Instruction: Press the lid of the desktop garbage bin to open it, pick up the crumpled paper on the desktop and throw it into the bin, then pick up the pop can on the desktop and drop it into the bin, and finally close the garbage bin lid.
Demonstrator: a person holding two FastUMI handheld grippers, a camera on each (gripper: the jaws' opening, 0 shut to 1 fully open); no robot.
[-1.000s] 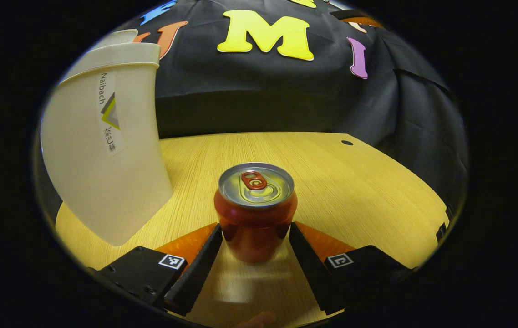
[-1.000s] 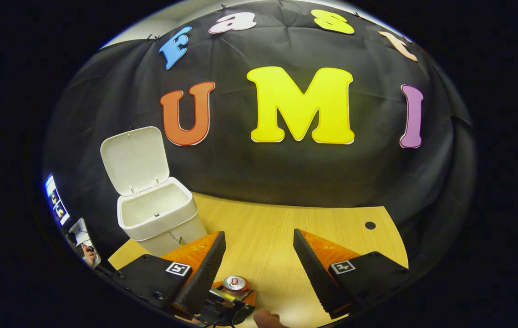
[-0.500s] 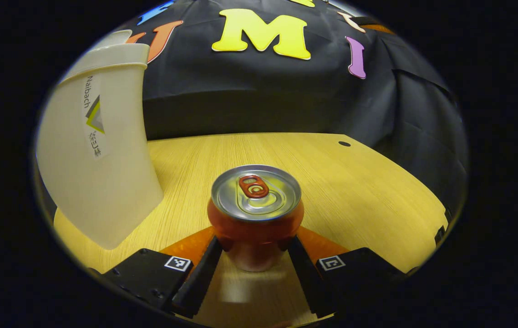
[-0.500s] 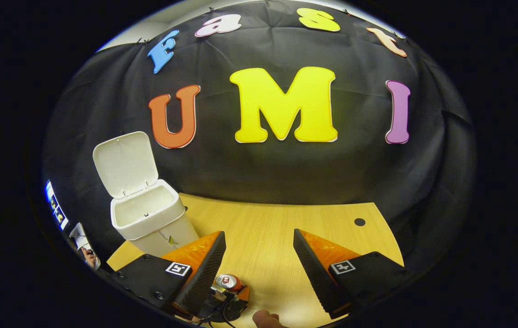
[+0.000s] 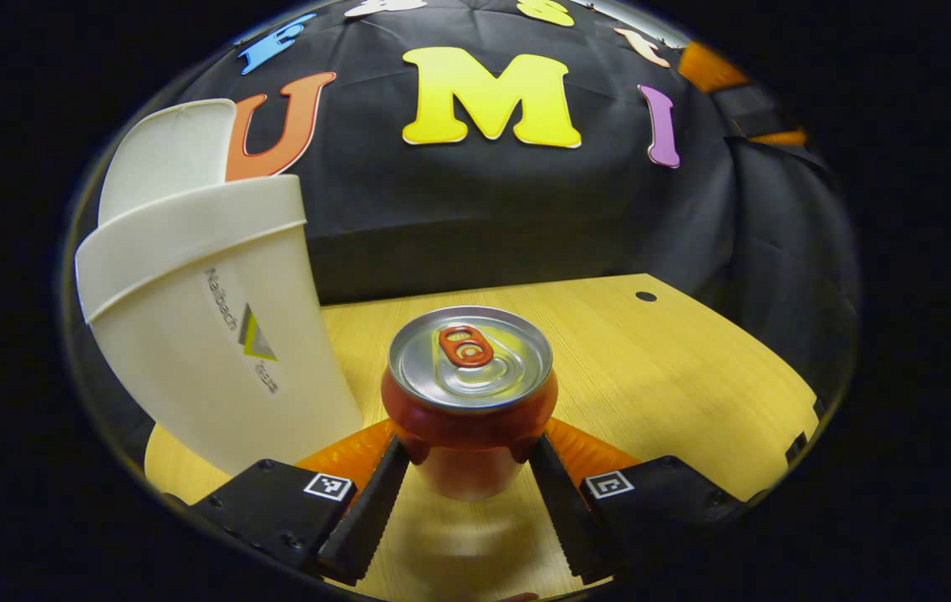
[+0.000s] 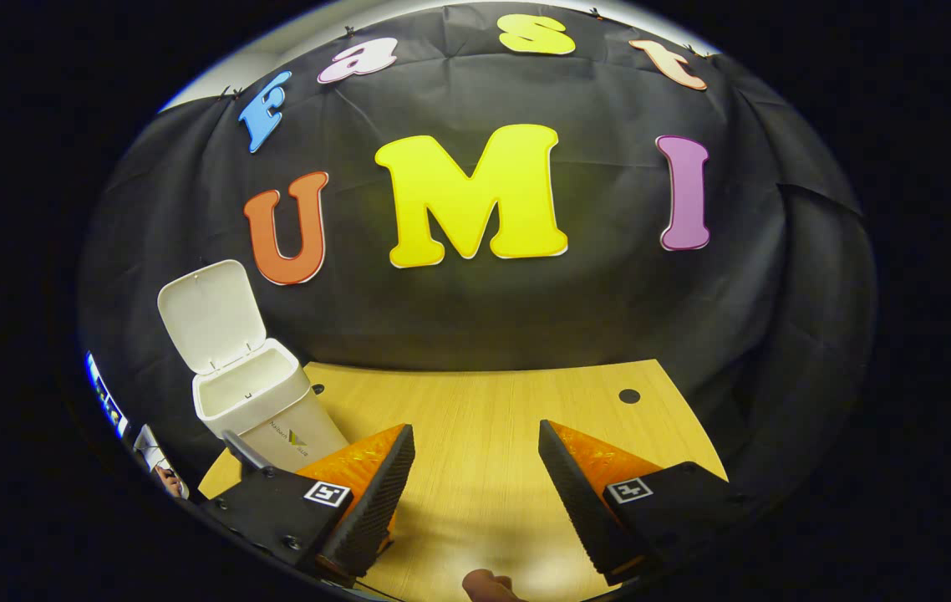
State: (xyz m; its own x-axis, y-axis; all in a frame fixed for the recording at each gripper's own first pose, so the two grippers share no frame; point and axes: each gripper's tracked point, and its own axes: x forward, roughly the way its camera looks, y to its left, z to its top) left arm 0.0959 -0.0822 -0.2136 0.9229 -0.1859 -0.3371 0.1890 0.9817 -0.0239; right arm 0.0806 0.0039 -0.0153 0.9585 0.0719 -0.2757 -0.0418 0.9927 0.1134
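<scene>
Gripping the can point(image 5: 469, 393) on both sides, the left gripper point(image 5: 465, 493) has now lifted it off the desk point(image 5: 676, 368) beside the open bin point(image 5: 216, 334); right gripper point(image 6: 475, 493) stays open, empty.

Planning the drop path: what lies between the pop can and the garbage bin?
In the left gripper view, only bare desktop lies between the pop can, held in the left gripper, and the garbage bin beside it.

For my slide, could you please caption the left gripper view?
Left gripper shut on the upright pop can, beside the open white bin.
</scene>
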